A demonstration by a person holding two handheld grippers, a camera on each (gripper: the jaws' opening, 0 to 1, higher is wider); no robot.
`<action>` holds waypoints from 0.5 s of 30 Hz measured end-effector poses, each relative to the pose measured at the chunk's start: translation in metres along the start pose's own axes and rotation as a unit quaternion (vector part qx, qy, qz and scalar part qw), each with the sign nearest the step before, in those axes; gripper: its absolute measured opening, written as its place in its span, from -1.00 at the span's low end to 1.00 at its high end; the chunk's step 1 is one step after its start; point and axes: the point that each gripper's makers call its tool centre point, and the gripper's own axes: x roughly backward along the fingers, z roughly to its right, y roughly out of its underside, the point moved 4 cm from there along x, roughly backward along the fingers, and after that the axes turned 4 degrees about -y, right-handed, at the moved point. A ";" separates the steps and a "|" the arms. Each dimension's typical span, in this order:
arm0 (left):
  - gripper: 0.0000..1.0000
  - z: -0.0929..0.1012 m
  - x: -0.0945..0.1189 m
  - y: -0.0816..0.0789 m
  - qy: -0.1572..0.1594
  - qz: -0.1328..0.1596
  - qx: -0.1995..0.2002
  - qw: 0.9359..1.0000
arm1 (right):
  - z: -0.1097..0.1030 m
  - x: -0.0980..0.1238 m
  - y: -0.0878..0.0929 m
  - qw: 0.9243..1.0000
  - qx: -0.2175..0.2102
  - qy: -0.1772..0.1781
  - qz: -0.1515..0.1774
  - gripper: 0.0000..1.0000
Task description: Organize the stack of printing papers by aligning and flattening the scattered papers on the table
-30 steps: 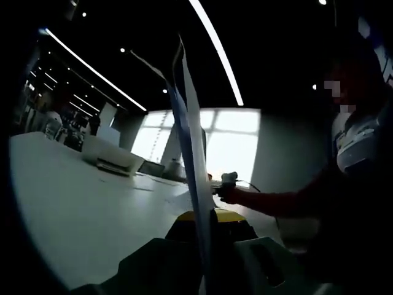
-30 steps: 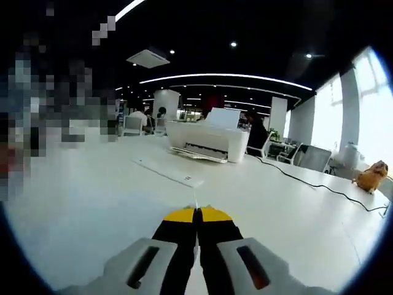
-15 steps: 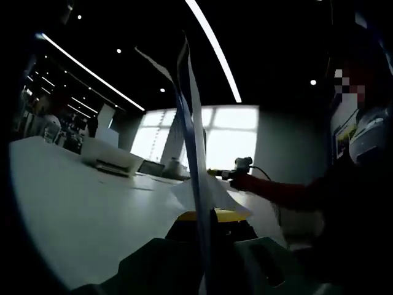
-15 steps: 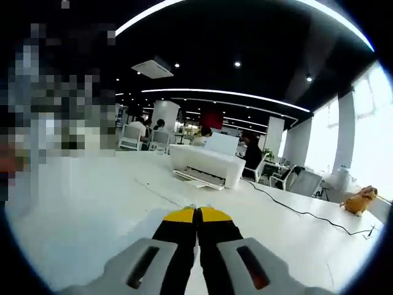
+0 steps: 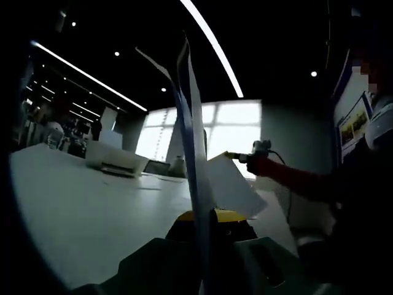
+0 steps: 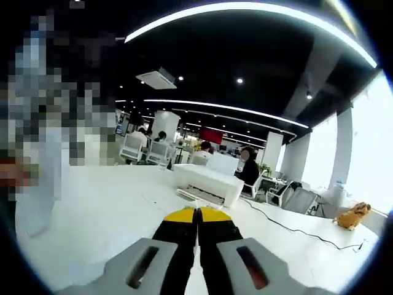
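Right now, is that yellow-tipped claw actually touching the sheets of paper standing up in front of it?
Touching. In the left gripper view, the left gripper has its jaws closed on the papers, which rise edge-on from between them.

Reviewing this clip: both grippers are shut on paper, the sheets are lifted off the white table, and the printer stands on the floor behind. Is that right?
Not quite: the printer stands on the white table, not the floor, as the right gripper view shows. The rest holds: the left gripper is shut on upright sheets, and the right gripper is shut on a thin paper edge.
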 end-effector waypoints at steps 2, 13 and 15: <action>-0.88 0.000 0.000 0.000 -0.001 -0.001 -0.003 1.000 | -0.003 0.006 -0.009 1.000 0.002 0.002 0.006 -1.00; -0.89 0.006 -0.002 0.003 0.003 -0.017 -0.010 1.000 | -0.037 0.041 -0.080 0.998 0.033 -0.016 0.056 -1.00; -0.89 0.006 -0.002 0.002 0.002 -0.014 -0.005 1.000 | -0.044 0.048 -0.091 0.997 0.041 -0.019 0.065 -1.00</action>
